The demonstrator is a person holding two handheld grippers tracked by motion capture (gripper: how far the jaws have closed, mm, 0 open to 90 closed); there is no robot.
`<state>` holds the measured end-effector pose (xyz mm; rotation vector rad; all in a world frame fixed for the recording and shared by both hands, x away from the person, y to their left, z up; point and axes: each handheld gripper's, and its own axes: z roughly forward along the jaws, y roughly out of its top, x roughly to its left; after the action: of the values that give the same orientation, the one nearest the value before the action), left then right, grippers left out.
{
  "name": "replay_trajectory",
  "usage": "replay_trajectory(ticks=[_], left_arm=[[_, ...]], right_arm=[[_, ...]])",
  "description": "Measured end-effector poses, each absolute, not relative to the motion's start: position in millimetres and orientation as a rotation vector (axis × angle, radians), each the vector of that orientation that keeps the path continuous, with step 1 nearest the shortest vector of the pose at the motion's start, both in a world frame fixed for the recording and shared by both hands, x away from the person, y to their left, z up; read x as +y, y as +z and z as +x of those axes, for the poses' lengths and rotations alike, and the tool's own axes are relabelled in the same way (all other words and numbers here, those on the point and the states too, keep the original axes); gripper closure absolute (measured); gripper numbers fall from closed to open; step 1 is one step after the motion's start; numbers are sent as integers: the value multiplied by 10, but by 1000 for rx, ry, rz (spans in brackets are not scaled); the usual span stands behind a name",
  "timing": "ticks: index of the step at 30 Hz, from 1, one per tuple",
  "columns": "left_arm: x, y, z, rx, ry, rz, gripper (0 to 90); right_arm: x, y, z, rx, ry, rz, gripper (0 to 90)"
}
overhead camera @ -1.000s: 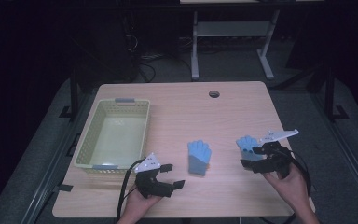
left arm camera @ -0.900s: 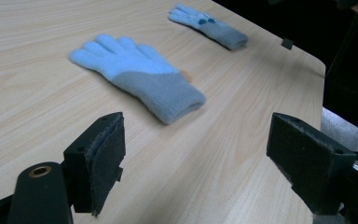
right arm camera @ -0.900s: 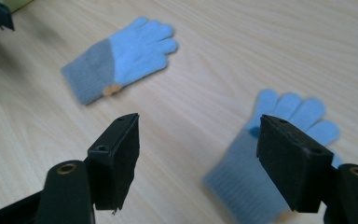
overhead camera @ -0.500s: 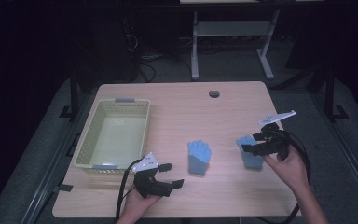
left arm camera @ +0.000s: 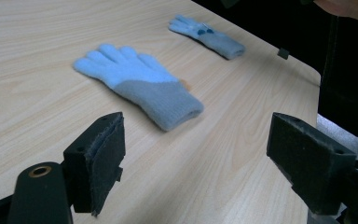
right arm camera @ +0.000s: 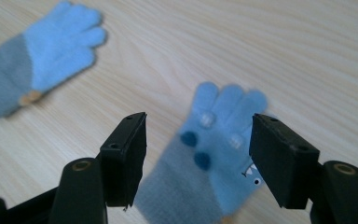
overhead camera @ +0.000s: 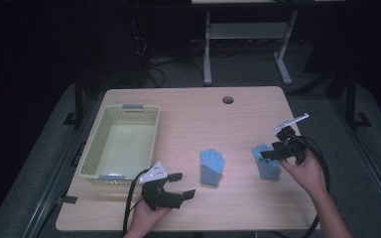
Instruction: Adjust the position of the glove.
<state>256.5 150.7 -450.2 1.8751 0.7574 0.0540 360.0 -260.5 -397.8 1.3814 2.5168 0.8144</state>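
Note:
Two blue gloves lie flat on the wooden table [overhead camera: 228, 124]. The plain glove [overhead camera: 212, 166] [left arm camera: 140, 86] [right arm camera: 37, 56] rests near the middle, grey cuff toward the person. The other glove [overhead camera: 267, 161] [left arm camera: 207, 35] [right arm camera: 219, 140], with dark dots and a small face on it, lies to its right. My right gripper [overhead camera: 270, 151] [right arm camera: 198, 154] hovers open just above the dotted glove, one jaw on each side of it. My left gripper [overhead camera: 184, 184] [left arm camera: 196, 140] is open near the front edge, pointing at the plain glove with nothing between its pads [left arm camera: 107, 154].
A pale green plastic basket [overhead camera: 92, 156] stands at the table's left with nothing in it. A round cable hole [overhead camera: 227, 99] sits near the far edge. Dark floor and a metal stand lie beyond the table.
My right gripper has moved a little toward the far side and now sits higher over the dotted glove. The left gripper and the plain glove have stayed put.

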Motion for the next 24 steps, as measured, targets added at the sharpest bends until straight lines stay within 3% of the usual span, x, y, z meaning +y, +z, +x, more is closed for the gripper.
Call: replay_trajectory(ticks=[6,15,24], left_arm=[[1513,-4501,2571,763,53,1872,189],[1502,-4498,2559,755,64,1886,188],[1508,-4501,2561,759,68,1884,188]], right_arm=[[-2608,-4055,3643,2543,749,1412,395],[-2586,-4262,3658,2615,612,1450,551],[-2519,-4369,3688,2633,465,1437,585]])
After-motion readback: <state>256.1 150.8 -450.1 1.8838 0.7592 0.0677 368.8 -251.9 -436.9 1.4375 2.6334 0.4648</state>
